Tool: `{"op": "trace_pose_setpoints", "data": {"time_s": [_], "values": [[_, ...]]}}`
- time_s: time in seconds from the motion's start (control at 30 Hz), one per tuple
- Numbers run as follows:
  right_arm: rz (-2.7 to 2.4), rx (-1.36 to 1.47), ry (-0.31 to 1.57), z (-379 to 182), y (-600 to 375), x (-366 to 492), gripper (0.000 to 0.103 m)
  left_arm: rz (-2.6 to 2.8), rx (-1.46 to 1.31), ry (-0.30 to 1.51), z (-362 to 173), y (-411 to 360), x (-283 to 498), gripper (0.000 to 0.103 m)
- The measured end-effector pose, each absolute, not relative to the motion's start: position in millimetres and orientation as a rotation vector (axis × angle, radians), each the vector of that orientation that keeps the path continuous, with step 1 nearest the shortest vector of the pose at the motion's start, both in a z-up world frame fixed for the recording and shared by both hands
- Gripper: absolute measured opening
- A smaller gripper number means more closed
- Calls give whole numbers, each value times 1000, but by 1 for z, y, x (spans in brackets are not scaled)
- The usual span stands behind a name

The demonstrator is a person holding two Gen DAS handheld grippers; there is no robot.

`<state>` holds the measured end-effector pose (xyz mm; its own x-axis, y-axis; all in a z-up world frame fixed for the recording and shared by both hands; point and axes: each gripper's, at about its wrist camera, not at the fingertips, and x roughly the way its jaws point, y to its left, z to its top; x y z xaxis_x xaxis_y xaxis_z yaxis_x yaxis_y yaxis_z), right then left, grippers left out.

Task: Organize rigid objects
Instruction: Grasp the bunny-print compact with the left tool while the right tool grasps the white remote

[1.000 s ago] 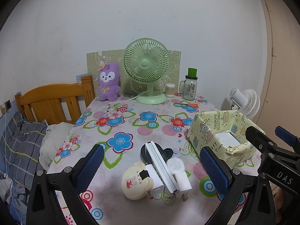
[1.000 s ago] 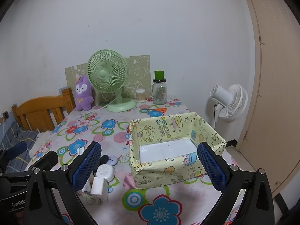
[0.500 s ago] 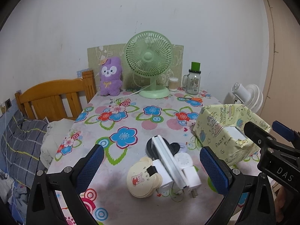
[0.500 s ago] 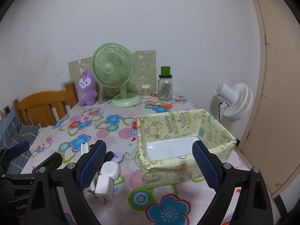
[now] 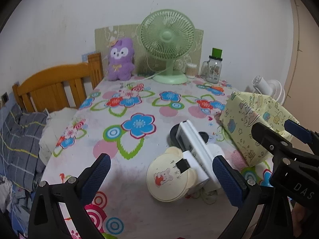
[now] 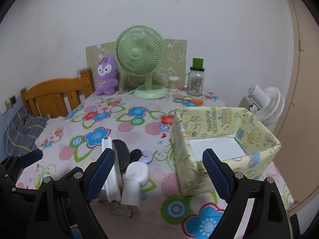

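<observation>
Fingers (image 6: 216,176) of the right gripper (image 6: 157,176): blue-padded, spread wide, lately narrowed a little, nothing between them; poised above the near edge of the tabletop (image 6: 127,127). Fingers (image 5: 95,176) of the left gripper (image 5: 161,177): likewise wide apart, holding nothing

Pile of small rigid objects, near front of tabletop, between the two grippers:
- white remote control (image 5: 194,139), long, lying across a black oval item (image 6: 120,156)
- round cream case (image 5: 168,177) with bear print, touching the remote's near end
- white charger (image 6: 137,172) and white plug adapter (image 6: 130,196), touching one another
- lilac disc (image 6: 147,156) and small black piece (image 6: 135,154), just behind the charger

Yellow cartoon-print box (image 6: 225,145), open-topped, white floor bare, just beside the pile on its right

Flowered cloth covers the tabletop. At the far edge, against the wall: green desk fan (image 5: 168,43), purple plush toy (image 5: 119,59), jar of cotton swabs (image 5: 191,70), glass mug with green lid (image 5: 214,67), patterned board behind

Off the tabletop: white fan (image 6: 265,103) at right, wooden headboard (image 5: 53,87) and plaid bedding (image 5: 16,145) at left
</observation>
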<state>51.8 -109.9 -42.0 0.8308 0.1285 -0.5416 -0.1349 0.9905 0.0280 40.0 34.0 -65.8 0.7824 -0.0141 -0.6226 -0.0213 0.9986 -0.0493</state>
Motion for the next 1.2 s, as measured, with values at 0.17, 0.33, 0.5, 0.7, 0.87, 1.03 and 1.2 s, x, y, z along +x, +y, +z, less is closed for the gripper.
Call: {"op": "trace_pose_setpoints", "data": {"time_s": [0.17,0.33,0.5,0.7,0.87,1.03,1.2], "values": [[159,-35,604,-50,-95,58,89,-28,-56,714,-79,35,46,103],[174,-53,639,-59,-83,65,88,-49,-55,755,-90,38,52,103],[187,-65,683,-70,-72,74,83,-40,-78,790,-99,46,58,103],[199,-81,726,-81,-62,84,82,11,-64,817,-109,56,66,103],[211,-89,763,-92,-53,94,79,34,-61,859,-121,63,75,103],[217,-87,773,-97,-47,100,69,34,-52,882,-130,63,79,103],[209,-77,830,-108,-45,112,48,2,-22,911,-135,55,84,103]]}}
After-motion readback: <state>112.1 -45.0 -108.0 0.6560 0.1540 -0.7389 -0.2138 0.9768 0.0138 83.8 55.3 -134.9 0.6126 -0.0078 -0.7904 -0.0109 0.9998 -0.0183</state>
